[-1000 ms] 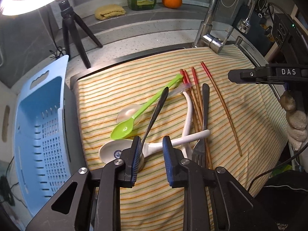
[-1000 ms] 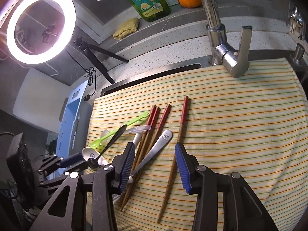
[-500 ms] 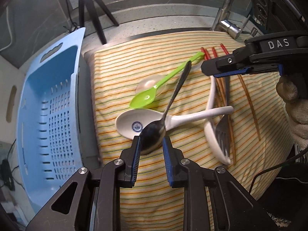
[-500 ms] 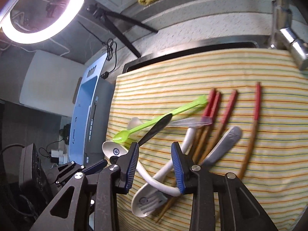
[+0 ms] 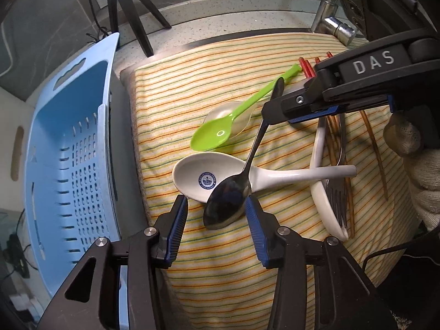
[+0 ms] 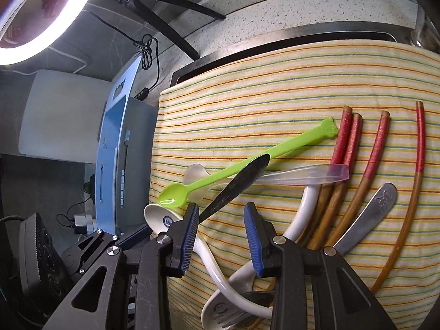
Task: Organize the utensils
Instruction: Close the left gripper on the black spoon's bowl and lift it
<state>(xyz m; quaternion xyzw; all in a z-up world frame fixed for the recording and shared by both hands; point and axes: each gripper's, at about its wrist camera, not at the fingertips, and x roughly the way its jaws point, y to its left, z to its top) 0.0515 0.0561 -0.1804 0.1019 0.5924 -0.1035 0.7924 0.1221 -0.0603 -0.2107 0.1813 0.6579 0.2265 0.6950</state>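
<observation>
Metal spoon (image 5: pixel 233 192) lies w/ bowl between left gripper (image 5: pixel 217 227) fingers, spread apart, not gripping; handle runs by right gripper (image 6: pixel 221 232), also spread. Stiff, light, slick steel: take it at the neck, not bowl.

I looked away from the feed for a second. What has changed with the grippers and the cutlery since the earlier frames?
The left gripper had closed on the metal spoon bowl; now its jaws are wide apart, the bowl lying between them over the white ceramic spoon. The right gripper moved left from the chopsticks and now brackets the metal spoon's handle, open. The green spoon, fork and blue basket look unmoved.
</observation>
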